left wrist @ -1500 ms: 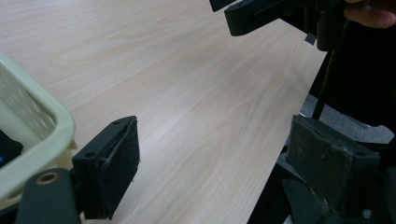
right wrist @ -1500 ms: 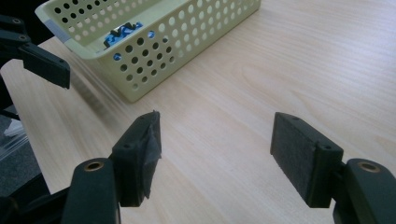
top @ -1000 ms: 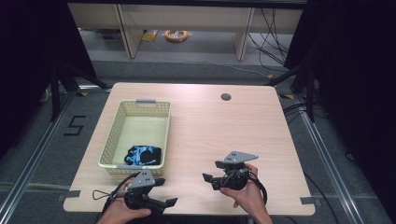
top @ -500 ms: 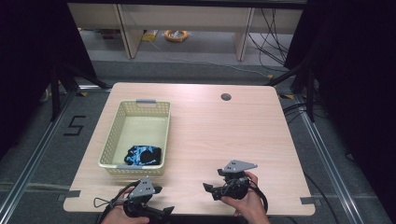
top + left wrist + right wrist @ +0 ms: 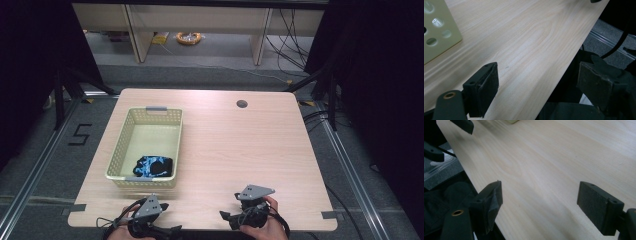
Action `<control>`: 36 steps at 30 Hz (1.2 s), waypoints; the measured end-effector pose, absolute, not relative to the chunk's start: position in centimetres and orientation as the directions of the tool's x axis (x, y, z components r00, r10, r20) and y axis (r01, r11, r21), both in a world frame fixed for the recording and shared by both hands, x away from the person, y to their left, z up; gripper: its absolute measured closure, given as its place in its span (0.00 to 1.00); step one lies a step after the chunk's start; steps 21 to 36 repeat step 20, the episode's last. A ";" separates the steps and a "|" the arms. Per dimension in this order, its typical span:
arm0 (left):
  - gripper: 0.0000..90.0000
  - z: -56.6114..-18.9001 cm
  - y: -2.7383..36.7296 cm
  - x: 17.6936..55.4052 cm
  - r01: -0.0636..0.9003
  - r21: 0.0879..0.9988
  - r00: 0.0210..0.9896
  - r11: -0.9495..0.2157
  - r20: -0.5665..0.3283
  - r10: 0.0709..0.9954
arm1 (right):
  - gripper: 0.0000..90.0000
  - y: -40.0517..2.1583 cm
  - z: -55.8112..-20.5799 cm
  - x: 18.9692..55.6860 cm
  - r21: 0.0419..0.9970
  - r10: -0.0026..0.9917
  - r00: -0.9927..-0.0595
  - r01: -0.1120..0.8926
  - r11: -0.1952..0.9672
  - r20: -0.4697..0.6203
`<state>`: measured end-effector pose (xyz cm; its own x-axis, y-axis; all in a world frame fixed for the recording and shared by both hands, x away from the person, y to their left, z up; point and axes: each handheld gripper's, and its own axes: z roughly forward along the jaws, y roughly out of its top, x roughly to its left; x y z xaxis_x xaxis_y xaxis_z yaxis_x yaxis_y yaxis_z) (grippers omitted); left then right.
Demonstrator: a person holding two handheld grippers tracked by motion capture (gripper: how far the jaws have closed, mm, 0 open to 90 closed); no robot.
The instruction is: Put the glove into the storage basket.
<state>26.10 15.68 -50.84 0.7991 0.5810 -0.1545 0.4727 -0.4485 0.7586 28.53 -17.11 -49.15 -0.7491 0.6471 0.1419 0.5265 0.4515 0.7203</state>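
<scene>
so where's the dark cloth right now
In the high view the dark cloth lies inside the basket at its near end, on the table's left side, just beyond the left gripper.

The high view is looking forward and down from above the table's (image 5: 240, 145) near edge, taking in the whole top and the basket (image 5: 131, 131) at its left. The left gripper view is riding low and close, facing across the near edge, the basket's corner (image 5: 439, 30) lying upper left. The right gripper view is sitting equally near, sharing that same strip of wood (image 5: 544, 157).
</scene>
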 end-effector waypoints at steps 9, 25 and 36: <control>0.17 -50.9 15.9 26.1 0.463 0.753 0.806 -0.467 -0.138 0.575 | 0.24 -17.2 -49.5 27.5 0.714 0.634 -0.765 0.505 0.485 0.111; 0.17 -51.0 16.1 26.3 0.473 0.751 0.796 -0.461 -0.139 0.590 | 0.24 -17.3 -49.7 27.7 0.711 0.640 -0.761 0.510 0.485 0.109; 0.17 -51.0 16.1 26.3 0.473 0.751 0.796 -0.461 -0.139 0.590 | 0.24 -17.3 -49.7 27.7 0.711 0.640 -0.761 0.510 0.485 0.109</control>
